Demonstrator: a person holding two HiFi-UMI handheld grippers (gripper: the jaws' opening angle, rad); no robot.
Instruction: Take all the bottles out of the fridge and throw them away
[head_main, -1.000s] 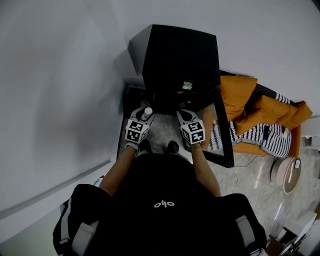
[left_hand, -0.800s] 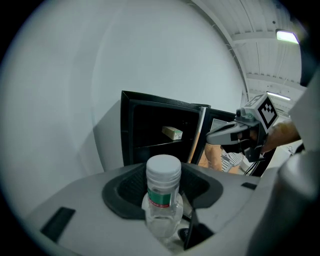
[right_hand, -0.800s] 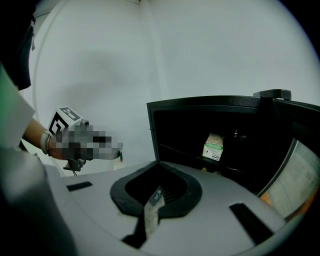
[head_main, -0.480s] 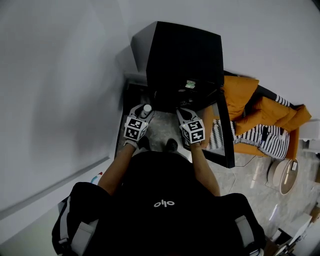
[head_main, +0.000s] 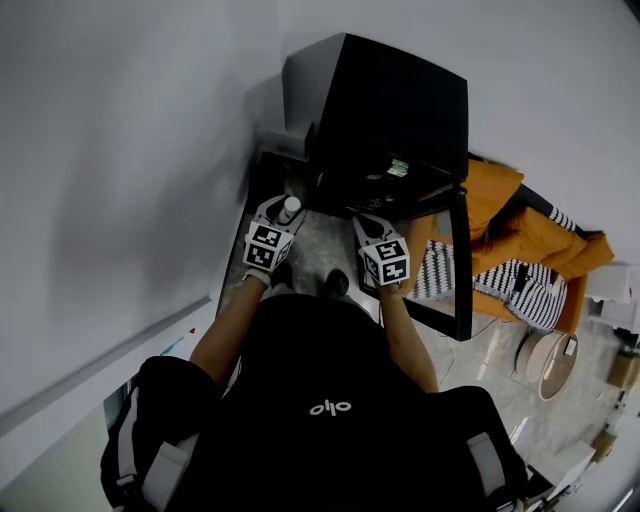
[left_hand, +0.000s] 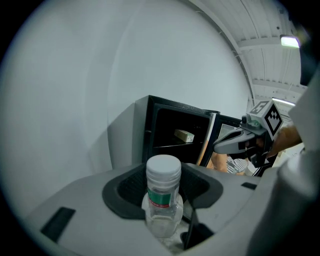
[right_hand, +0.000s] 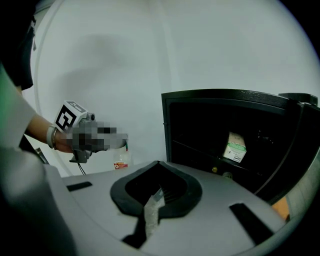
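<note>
head view: the left gripper (head_main: 279, 219) holds a bottle (head_main: 291, 206) upright, just in front of the open fridge (head_main: 390, 100) and already outside it. the right gripper (head_main: 369, 226) is beside it, near the door (head_main: 463, 260). compared with a second ago, the fridge now sits further right in the picture and both grippers have moved a little to the left, so i think the person is turning away to carry the bottle to the trash. no bin is in view.

left gripper view: the jaws pinch the clear bottle below its white cap. behind it the fridge shelf shows only a small box (left_hand: 184, 135).

right gripper view: the jaws are pressed together with nothing held. i see the box on the shelf but no other bottle. the inside is dark, so i cannot be sure that the fridge is emptied.
</note>
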